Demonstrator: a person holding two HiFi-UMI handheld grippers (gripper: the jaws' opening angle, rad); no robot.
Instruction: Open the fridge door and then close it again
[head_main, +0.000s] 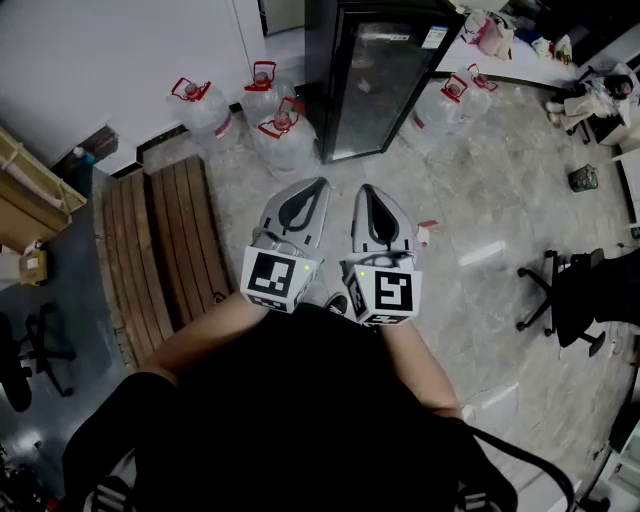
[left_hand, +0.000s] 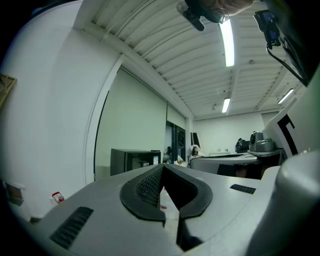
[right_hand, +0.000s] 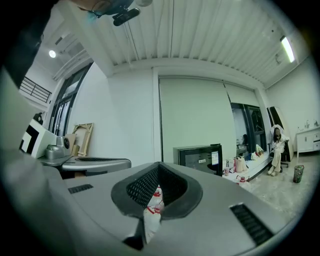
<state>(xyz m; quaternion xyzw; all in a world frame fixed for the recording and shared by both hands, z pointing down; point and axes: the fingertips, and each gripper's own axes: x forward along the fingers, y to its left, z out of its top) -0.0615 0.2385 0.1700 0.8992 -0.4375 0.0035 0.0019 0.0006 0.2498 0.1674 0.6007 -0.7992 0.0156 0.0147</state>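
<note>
A black fridge (head_main: 372, 75) with a glass door stands on the floor ahead of me, and the door looks shut. My two grippers are held side by side in front of my body, well short of the fridge and pointing toward it. The left gripper (head_main: 318, 185) is shut with nothing in it, and so is the right gripper (head_main: 366, 190). In the left gripper view the fridge (left_hand: 131, 161) shows small beyond the closed tips of the left gripper (left_hand: 163, 167). The right gripper view has the fridge (right_hand: 200, 157) just right of the right gripper (right_hand: 159, 166).
Large water jugs with red caps (head_main: 205, 105) (head_main: 283, 135) stand left of the fridge, and more (head_main: 448, 100) to its right. A wooden pallet (head_main: 165, 240) lies at the left. An office chair (head_main: 575, 295) stands at the right. A person (head_main: 595, 95) sits far right.
</note>
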